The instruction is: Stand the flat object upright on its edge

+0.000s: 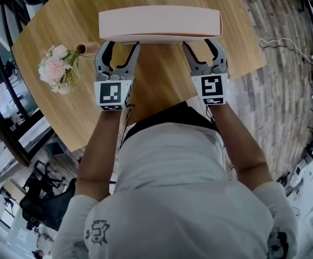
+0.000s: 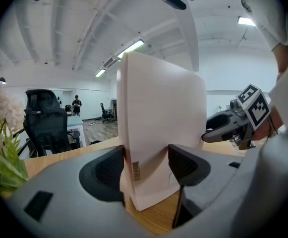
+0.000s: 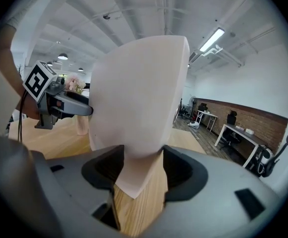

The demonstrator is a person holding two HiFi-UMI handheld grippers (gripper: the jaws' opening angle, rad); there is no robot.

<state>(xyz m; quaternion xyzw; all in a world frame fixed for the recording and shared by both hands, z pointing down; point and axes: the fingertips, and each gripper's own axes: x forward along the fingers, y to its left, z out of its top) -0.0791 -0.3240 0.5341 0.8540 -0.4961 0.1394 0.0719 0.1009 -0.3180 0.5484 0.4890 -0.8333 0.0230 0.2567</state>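
- Upper left of the head view: a pale pink flower bunch (image 1: 56, 68) sits on the light wooden table (image 1: 161, 85). The left gripper view catches only its edge.
- Left gripper (image 1: 119, 43): its jaws pinch the left end of the pale pink flat rectangular box (image 1: 160, 21).
- Box: top centre, upright on its long edge. No view settles contact with the table.
- Right gripper (image 1: 202, 43): its jaws pinch the box's right end. Only its own view shows the red brick wall (image 3: 233, 110).

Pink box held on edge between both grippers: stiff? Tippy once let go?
Probably stiff: the pink box spans left gripper to right gripper without sagging. Likely tippy: it is tall and thin on its narrow edge over the table. Its smooth faces may slip.
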